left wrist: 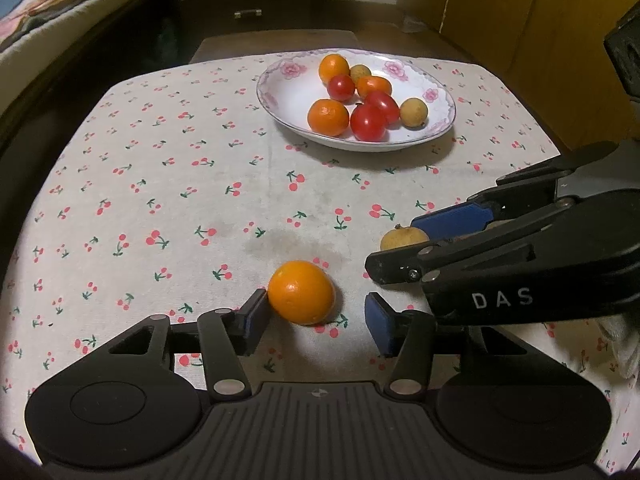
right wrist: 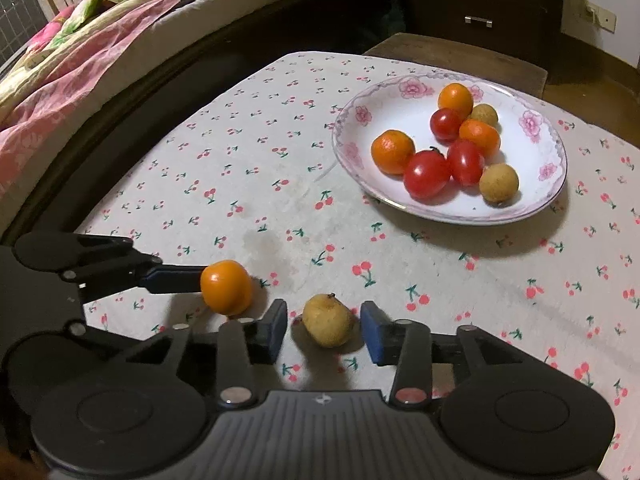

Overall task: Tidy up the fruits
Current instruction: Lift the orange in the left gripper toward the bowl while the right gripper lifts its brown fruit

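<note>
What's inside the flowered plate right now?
The plate holds three oranges, three cherry tomatoes and two longans. Anything beneath the pile is hidden.

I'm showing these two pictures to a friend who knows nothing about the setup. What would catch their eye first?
Probably the flowered plate at the far side of the cherry-print tablecloth, piled with oranges, red tomatoes and tan fruits. Nearer, an orange sits between the open jaws of the left claw, and a tan fruit lies loose within the right claw.
</note>
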Tool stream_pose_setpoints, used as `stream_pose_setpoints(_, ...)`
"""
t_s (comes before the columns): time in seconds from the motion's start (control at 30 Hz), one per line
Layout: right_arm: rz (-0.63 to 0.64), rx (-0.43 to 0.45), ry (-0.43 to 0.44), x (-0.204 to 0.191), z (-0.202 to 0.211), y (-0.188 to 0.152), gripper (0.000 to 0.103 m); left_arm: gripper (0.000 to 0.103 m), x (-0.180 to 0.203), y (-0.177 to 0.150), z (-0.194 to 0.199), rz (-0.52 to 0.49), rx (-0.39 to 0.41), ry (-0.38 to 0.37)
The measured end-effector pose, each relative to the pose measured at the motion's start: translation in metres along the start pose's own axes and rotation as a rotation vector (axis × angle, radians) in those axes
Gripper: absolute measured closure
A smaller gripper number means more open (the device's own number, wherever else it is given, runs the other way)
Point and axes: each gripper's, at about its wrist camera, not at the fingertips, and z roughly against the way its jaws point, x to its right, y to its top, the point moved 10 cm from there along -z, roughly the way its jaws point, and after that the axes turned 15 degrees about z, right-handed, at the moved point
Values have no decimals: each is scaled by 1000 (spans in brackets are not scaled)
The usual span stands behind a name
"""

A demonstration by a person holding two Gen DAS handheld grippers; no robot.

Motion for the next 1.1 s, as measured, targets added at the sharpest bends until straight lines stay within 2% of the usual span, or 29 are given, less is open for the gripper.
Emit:
stream_pose_setpoints(0.27, 31, -20, -29, 1, 2, -2, 63, 43, 0, 2, -1, -22, -1, 6)
stream_pose_setpoints(0.37, 41, -24, -29, 2, 2, -3, 66, 42, -2, 2, -1, -25, -4, 8)
stream_pose_setpoints(0.53, 49, -22, -34, 2, 5, -2, 75, 50, -11, 8, 0, 16, 3, 11)
stream_pose_setpoints(0.67, 57, -23, -37, 1, 5, -2, 75, 58, -14, 11, 1, 45, -3, 3)
stream_pose_setpoints(0.83, 48, -33, -19, 2, 2, -3, 75, 59, -11, 6, -1, 22, -8, 17)
stream_pose_setpoints(1.1, 76, -26, -44, -1, 3, -2, 75, 59, -7, 8, -1, 18, 0, 29)
